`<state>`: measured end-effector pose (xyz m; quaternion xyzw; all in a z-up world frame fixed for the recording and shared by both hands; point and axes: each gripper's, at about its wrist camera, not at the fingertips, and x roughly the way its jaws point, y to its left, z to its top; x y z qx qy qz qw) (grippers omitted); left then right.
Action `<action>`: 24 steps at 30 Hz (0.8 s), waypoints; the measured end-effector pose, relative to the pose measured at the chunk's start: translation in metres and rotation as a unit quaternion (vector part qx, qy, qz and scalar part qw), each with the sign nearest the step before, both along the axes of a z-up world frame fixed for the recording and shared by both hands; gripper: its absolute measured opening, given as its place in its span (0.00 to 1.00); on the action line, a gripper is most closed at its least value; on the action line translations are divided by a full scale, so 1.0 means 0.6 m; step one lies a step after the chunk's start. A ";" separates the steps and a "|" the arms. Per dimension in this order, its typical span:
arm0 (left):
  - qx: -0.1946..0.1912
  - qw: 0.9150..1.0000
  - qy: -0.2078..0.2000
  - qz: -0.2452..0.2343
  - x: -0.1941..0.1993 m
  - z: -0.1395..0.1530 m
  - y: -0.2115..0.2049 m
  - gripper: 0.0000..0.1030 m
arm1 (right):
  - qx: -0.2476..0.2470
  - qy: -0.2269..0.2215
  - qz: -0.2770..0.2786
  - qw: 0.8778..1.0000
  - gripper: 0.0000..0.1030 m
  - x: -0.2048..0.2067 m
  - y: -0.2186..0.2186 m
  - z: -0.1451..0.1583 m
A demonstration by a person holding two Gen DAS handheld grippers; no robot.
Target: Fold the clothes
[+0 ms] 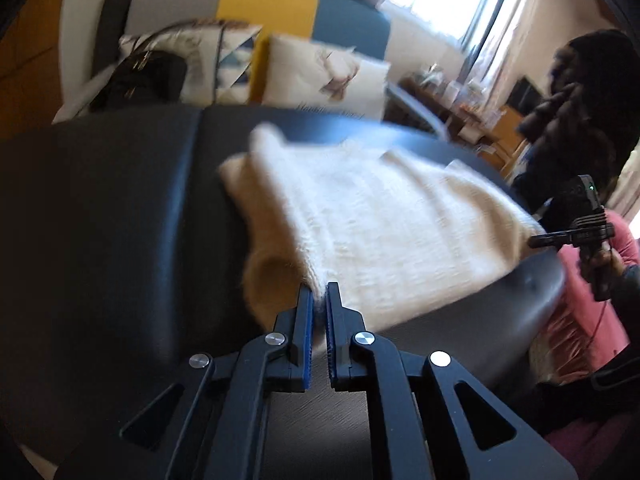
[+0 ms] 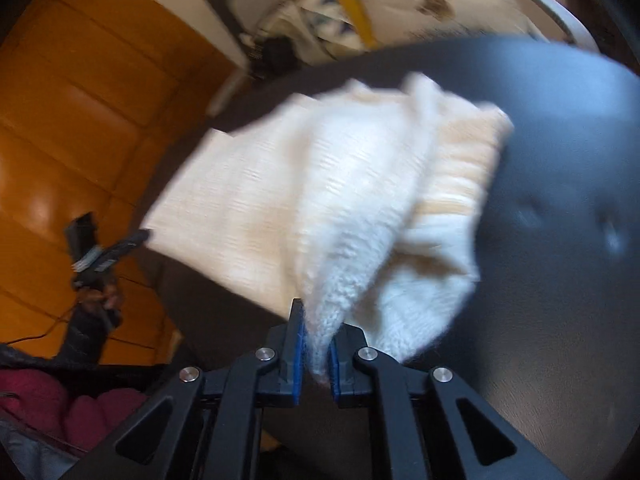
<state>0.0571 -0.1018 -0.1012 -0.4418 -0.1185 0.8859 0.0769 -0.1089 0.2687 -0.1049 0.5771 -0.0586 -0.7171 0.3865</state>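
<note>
A cream-white fuzzy knitted sweater (image 1: 360, 216) lies spread on a dark, smooth black tabletop (image 1: 100, 220), reaching away from the fingers of both grippers. The left gripper (image 1: 319, 300) has its black fingers with blue pads drawn nearly together, pinching a thin edge of the knit right at their tips; a rolled, tube-like sleeve opening sits just to the left of those fingers, and the body of the garment stretches ahead and to their right. The right gripper (image 2: 318, 344) is likewise clamped, a bunched fold of the sweater (image 2: 320, 200) squeezed between its blue pads and rising from them in a raised ridge, with the ribbed hem ahead and to the right of the fingers and the flatter part ahead and to the left. Beyond the tabletop, far ahead of the left fingers, white printed cushions (image 1: 320, 76) rest against a yellow, grey and blue sofa back (image 1: 268, 4).
</note>
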 end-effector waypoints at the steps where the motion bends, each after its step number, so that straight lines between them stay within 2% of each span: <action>1: 0.006 1.000 -0.024 0.007 -0.002 -0.019 -0.009 0.05 | 0.025 -0.016 -0.018 0.999 0.08 -0.003 0.008 -0.027; 3: 0.021 0.997 -0.066 0.017 -0.006 -0.049 -0.023 0.14 | 0.033 -0.032 -0.045 0.998 0.08 0.000 0.018 -0.051; 4: 0.033 0.997 -0.065 0.026 -0.005 -0.047 -0.029 0.19 | 0.038 -0.022 -0.055 0.997 0.08 0.003 0.017 -0.046; 6: 0.046 0.996 -0.058 0.039 -0.006 -0.029 -0.042 0.22 | 0.063 -0.011 -0.069 0.996 0.10 0.003 0.007 -0.026; 8: 0.054 0.996 -0.038 0.057 -0.014 -0.006 -0.058 0.24 | 0.092 0.025 -0.077 0.992 0.29 0.005 -0.002 0.000; 11: 0.061 0.995 -0.014 0.074 -0.052 0.028 -0.071 0.25 | 0.096 0.061 -0.080 0.990 0.30 -0.001 -0.013 0.046; 13: 0.060 0.996 -0.007 0.067 -0.091 0.041 -0.068 0.30 | 0.121 0.075 -0.076 0.987 0.31 -0.004 -0.027 0.064; 15: 0.055 0.997 -0.014 0.059 -0.134 0.047 -0.052 0.32 | 0.151 0.077 -0.084 0.982 0.31 -0.014 0.005 0.064; 19: 0.031 0.998 -0.040 0.036 -0.197 0.026 -0.013 0.32 | 0.202 0.089 -0.124 0.967 0.34 -0.038 0.064 0.065; 20: 0.030 0.998 -0.048 0.033 -0.204 0.019 -0.010 0.32 | 0.195 0.095 -0.140 0.966 0.35 -0.042 0.077 0.072; 22: 0.037 0.997 -0.064 0.032 -0.207 0.002 -0.012 0.32 | 0.120 0.091 -0.161 0.976 0.39 -0.051 0.137 0.102; 24: 0.040 0.997 -0.066 0.028 -0.208 -0.001 -0.012 0.32 | 0.042 0.087 -0.170 0.981 0.45 -0.078 0.132 0.114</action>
